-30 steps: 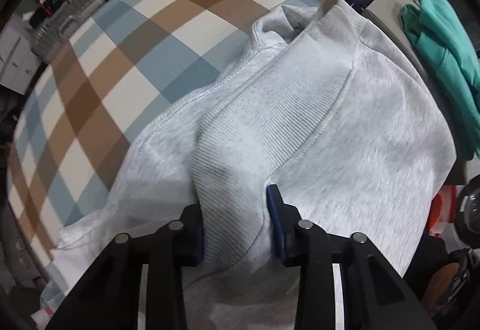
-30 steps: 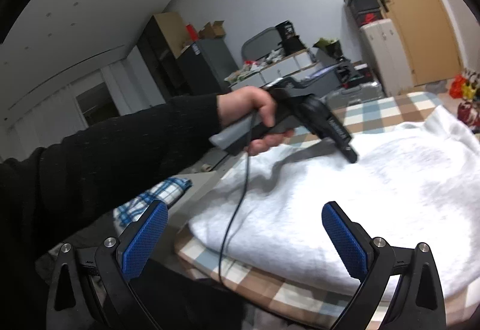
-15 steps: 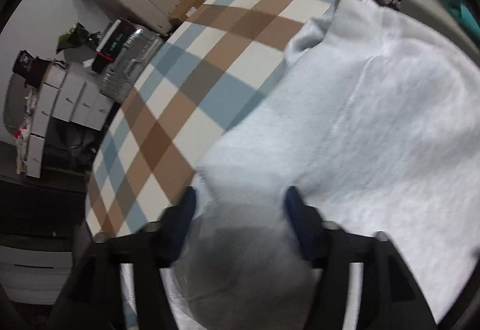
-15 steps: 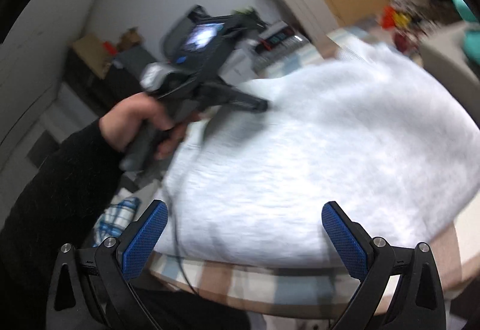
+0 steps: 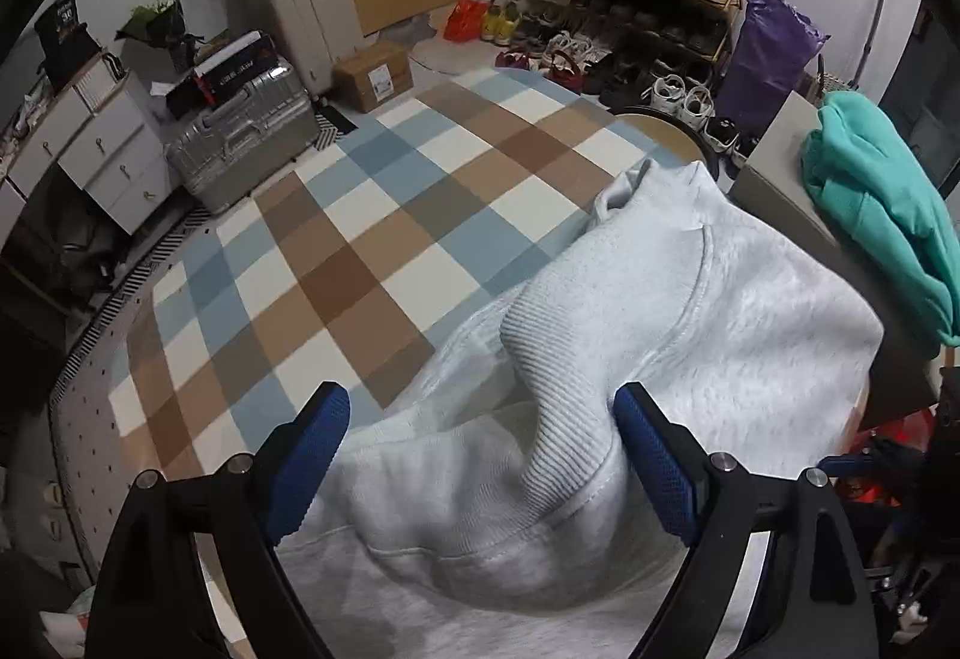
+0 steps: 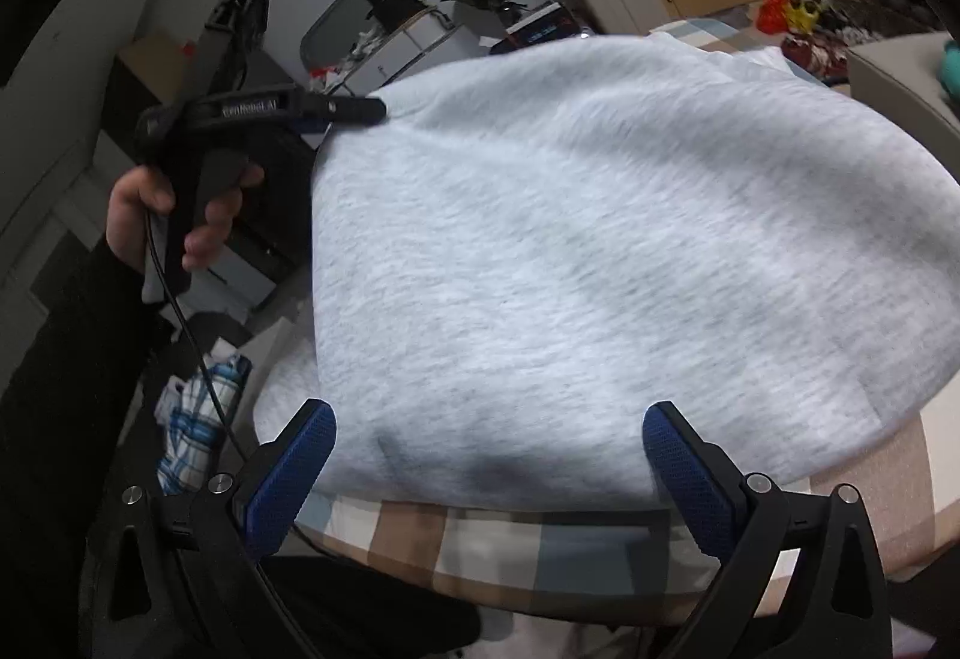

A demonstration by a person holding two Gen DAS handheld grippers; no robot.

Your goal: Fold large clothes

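Sweatshirt (image 5: 750, 311), grey, lies on the checked table (image 5: 372, 239). I read my left gripper (image 5: 480, 431) spread wide, ribbed hem bunched between its pads, right pad touching. My right gripper (image 6: 489, 446) hovers agape at the near edge.

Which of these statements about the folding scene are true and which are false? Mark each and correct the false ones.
1. The left gripper is open. True.
2. The right gripper is clamped on the sweatshirt. False: it is open, holding nothing.
3. The grey sweatshirt lies on a checked tablecloth. True.
4. A teal garment lies on top of the sweatshirt. False: it rests on a separate surface beside it.
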